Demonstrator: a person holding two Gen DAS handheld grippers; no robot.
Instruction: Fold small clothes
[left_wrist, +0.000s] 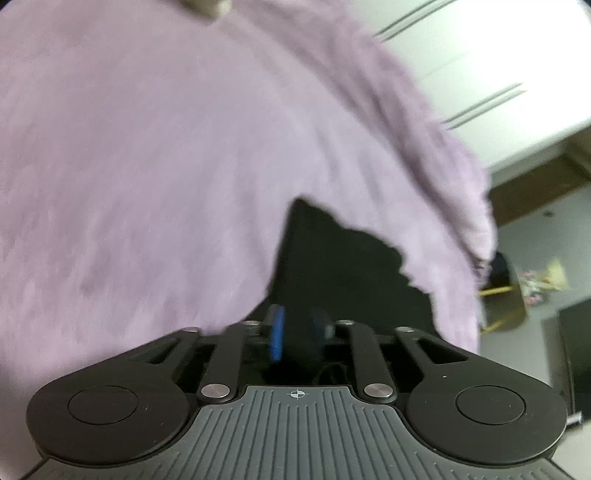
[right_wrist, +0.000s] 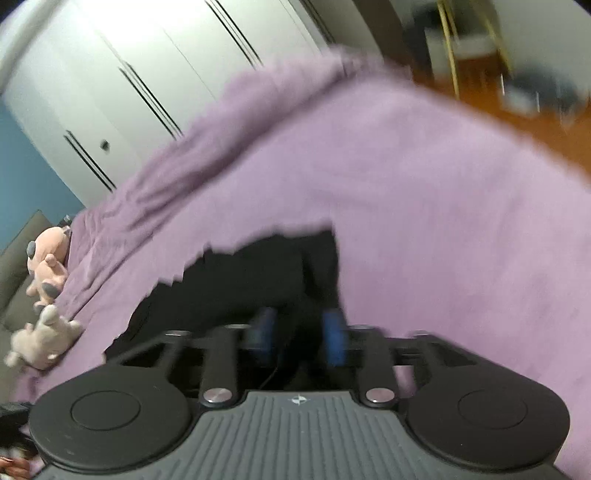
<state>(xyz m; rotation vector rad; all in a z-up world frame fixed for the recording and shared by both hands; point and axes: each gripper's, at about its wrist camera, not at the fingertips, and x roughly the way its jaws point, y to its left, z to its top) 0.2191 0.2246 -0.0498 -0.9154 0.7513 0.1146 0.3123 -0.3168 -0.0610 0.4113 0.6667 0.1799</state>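
Both tools sit low over my purple bedspread (right_wrist: 424, 184), which fills most of each view. On it lies the black garment (right_wrist: 251, 280), spread just ahead of the fingertips and reaching under them. My right tool (right_wrist: 299, 332) has its blue pads set apart, with dark cloth in the gap but nothing pinched that I can see. My left tool (left_wrist: 299, 332) shows a narrower gap, likewise gripping nothing. Two plush toys (right_wrist: 48, 266) lie at the bed's far edge, well apart from the garment
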